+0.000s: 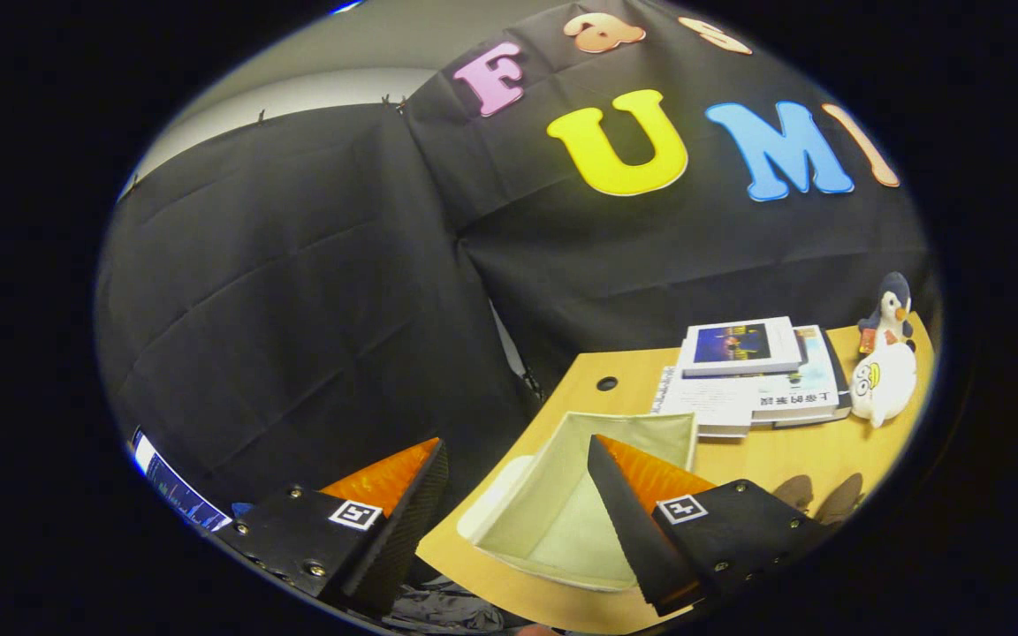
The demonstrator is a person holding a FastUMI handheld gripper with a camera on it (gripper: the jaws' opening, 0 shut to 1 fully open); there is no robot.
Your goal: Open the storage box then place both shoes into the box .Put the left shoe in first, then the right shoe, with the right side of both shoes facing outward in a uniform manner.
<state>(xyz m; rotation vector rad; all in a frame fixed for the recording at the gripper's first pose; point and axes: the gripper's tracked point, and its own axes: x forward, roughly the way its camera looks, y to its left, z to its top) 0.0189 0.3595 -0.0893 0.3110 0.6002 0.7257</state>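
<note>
The box (pixel 580 495), pale fabric and seemingly open-topped with nothing in it, sits at the near edge of a wooden table (pixel 792 450); the gripper (pixel 513 481) hovers over it, fingers spread and grasping nothing; books (pixel 752 371) and plush toys (pixel 885 362) lie beyond

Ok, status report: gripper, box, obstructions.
Gripper open, holding nothing, above the table edge. Storage box open on the table, partly between the fingers, no shoes inside. Books and plush penguin beyond it, apart from the box.
</note>
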